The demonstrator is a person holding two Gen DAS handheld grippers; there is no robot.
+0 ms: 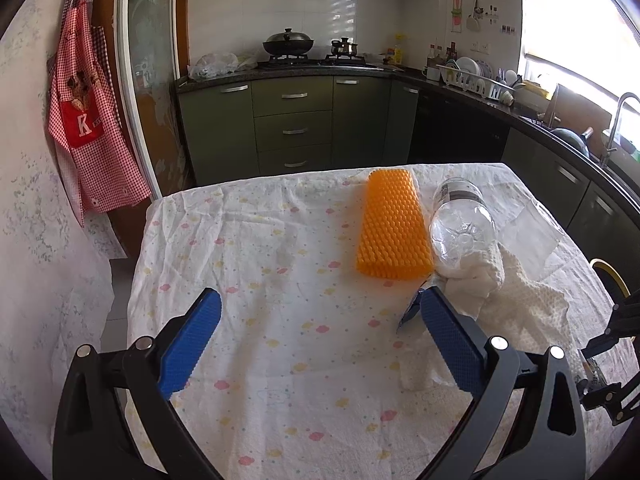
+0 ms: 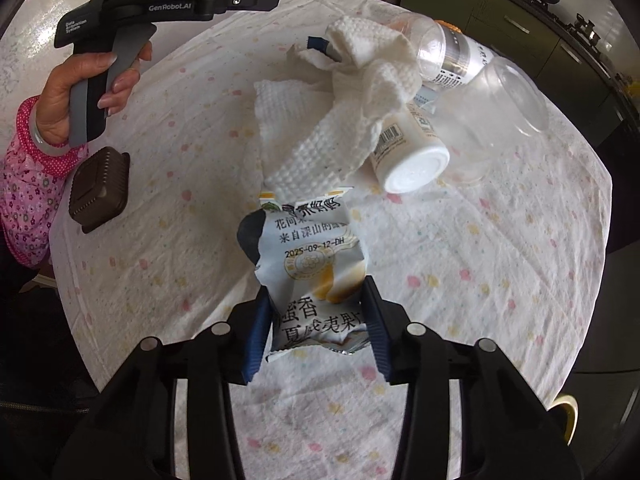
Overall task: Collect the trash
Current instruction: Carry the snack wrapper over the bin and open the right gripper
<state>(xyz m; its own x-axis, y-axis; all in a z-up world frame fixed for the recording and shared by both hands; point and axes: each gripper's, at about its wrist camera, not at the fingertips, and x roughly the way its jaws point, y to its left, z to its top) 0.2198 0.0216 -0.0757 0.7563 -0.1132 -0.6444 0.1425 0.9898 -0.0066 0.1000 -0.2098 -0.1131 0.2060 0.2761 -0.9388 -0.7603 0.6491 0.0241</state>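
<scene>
The right gripper (image 2: 316, 316) points steeply down at the table (image 2: 500, 280), its blue pads pressed against both sides of a torn white snack wrapper (image 2: 308, 268) printed with Chinese characters and a date; the wrapper stands crumpled between the jaws, its upper end reaching toward a white waffle-textured cloth (image 2: 352, 92). That cloth serves as the landmark: it lies rumpled near the middle of the flowered tablecloth, draped over a white capped bottle (image 2: 408, 152) lying on its side just right of it. Beyond the cloth, a clear plastic bottle (image 2: 448, 56) lies on its side, touching the cloth's far edge, and a clear plastic cup (image 2: 508, 108) lies tipped over further right. A small blue wrapper scrap (image 2: 318, 43) peeks out at the cloth's far left edge. Well to the left of the cloth, a brown lidded box (image 2: 100, 188) sits near the table edge. The left gripper (image 1: 320, 328), held in a hand (image 2: 80, 92) with a pink sleeve, hangs with its jaws spread wide and nothing between them. In its view an orange bumpy block (image 1: 394, 228) lies just left of the clear bottle.
</scene>
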